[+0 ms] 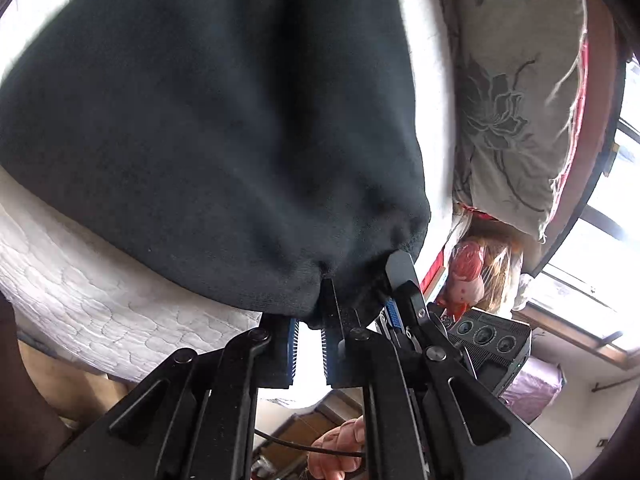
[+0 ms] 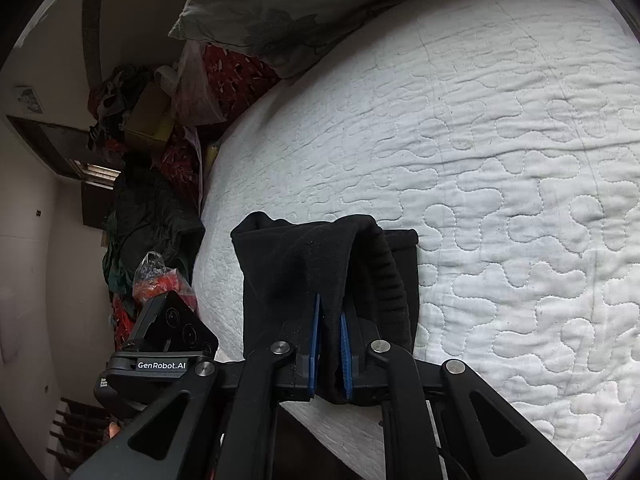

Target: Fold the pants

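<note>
Pants [image 2: 320, 276], black, lie on the white quilted bed [image 2: 500, 160], long axis running away from both cameras. Right gripper [image 2: 330, 320] pinches a bunched fold. Left gripper [image 1: 324, 300] clamps the near hem, jaws drawn narrow.

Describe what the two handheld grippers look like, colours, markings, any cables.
Both the left gripper and the right gripper are black linkage frames with silver pivot bolts and ridged blue pads. A black block marked GenRobot.AI shows beside the right. A thin black cable trails below the left.
</note>
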`<state>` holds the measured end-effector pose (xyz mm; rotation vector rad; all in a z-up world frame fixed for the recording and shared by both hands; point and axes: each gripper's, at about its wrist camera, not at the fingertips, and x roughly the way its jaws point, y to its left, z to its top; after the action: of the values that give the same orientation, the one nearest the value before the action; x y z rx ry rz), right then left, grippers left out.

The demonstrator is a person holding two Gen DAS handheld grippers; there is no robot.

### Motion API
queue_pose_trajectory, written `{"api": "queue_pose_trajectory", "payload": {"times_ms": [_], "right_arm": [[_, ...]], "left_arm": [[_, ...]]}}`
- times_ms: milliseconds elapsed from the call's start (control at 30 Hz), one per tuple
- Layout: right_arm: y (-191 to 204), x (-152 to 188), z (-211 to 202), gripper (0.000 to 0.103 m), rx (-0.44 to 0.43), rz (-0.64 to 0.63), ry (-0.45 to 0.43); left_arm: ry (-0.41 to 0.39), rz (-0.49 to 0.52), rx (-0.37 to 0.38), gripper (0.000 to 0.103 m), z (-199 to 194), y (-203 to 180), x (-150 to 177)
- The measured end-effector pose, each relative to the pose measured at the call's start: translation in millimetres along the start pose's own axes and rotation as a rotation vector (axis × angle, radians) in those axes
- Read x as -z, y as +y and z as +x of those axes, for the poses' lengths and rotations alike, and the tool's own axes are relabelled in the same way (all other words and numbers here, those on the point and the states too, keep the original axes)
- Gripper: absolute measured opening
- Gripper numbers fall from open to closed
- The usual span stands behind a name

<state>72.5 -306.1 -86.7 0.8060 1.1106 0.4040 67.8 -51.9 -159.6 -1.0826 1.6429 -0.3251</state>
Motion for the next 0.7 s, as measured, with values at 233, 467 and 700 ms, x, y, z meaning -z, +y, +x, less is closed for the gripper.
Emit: {"api": "queue_pose_trajectory", "payload": {"times_ms": [233,467,700], "right_arm": [[-29,7,10,0.023,0.117,0.032,0.033],[-11,-8,-27,0.031,0.053,0.017,-0.170],[4,-9,22,0.020,0.114,-0.069,-0.101]], "left_arm": [[0.024,-0.011,-0.003,0.007,21,0,-1],[0.027,-0.017,0.007,0.008,23,1,0],[0.022,0.029,0.008,0.013,2,13,3]]}}
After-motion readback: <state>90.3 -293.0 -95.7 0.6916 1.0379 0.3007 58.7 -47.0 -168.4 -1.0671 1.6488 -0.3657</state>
